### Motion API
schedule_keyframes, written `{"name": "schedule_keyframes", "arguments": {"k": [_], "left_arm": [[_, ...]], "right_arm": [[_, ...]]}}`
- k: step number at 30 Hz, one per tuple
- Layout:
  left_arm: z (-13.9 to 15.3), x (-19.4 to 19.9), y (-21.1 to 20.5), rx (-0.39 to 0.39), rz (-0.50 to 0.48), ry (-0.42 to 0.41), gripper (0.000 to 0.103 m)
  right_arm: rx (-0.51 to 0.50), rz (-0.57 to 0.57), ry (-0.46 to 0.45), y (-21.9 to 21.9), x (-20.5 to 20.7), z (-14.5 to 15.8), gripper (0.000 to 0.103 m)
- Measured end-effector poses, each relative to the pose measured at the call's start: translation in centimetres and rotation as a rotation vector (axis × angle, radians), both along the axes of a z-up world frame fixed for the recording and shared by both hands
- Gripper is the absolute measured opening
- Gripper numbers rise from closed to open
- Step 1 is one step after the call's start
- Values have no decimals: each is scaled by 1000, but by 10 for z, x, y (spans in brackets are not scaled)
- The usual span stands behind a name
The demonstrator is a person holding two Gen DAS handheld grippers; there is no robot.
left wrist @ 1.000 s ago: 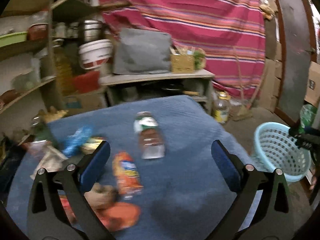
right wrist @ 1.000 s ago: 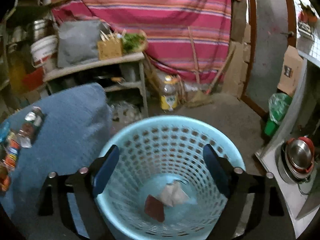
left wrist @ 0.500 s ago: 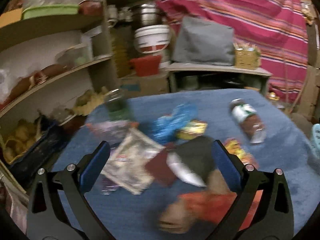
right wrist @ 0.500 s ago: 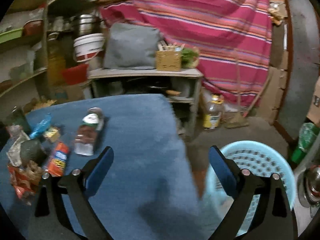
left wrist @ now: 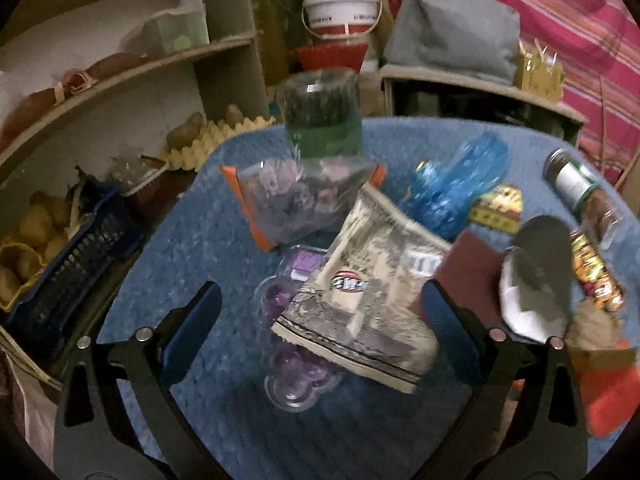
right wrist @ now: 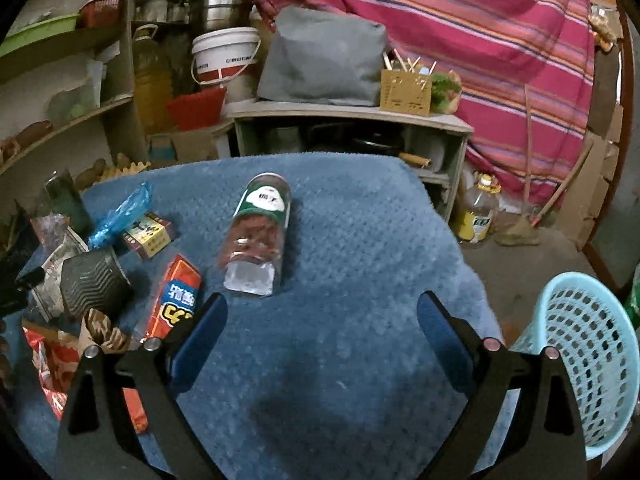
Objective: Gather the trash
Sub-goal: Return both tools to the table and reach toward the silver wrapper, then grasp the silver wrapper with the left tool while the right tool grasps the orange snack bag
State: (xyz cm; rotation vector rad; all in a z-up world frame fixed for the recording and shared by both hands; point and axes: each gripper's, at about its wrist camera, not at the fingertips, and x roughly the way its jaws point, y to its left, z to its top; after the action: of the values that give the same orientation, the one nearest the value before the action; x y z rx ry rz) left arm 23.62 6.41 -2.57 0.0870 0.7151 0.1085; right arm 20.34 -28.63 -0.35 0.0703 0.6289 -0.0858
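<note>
My left wrist view is motion-smeared: print on the grey printed pouch (left wrist: 360, 300) is unreadable. It covers part of the clear blister tray (left wrist: 294, 364). The red wrapper (left wrist: 610, 392) is cut by the frame edge. In the right wrist view, the blue basket (right wrist: 580, 356) is cropped, contents hidden.
</note>
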Motion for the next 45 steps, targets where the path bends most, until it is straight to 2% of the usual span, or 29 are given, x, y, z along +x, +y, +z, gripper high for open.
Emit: {"name": "schedule_keyframes", "arguments": {"k": [2,4,6,7,12,16,18,21,23,35,45], "left_arm": [[-8,9,4,-15,3,34,90],[-13,16,8,-46,-4,60,81],[-17,21,13,-97,-26,86,67],[-16,20,14,-116,-37,80,64],[-7,8,2,-91,-74,30,38],[-5,0,-9,-83,-118,32,24],[-4,-2,-11,-91,-131,30,12],[1,-7,-14,-74,-133,10,5],[7,-10,-13,-77,-128,-10,4],[50,-41,16,31,11,-174,1],[60,-52,32,-5,17,-201,1]], "right_arm": [[-3,3,3,4,3,-2,94],[-8,8,5,6,4,-3,94],[-13,13,8,9,4,-4,94],[-21,16,9,11,4,-5,94],[-47,32,17,18,4,-7,94],[-49,47,21,22,2,-9,94],[-55,55,21,25,1,-9,94],[-64,68,21,30,1,-10,94],[-71,73,22,32,0,-10,94],[-43,136,18,57,-1,-7,94],[-96,155,92,92,14,-23,94]]}}
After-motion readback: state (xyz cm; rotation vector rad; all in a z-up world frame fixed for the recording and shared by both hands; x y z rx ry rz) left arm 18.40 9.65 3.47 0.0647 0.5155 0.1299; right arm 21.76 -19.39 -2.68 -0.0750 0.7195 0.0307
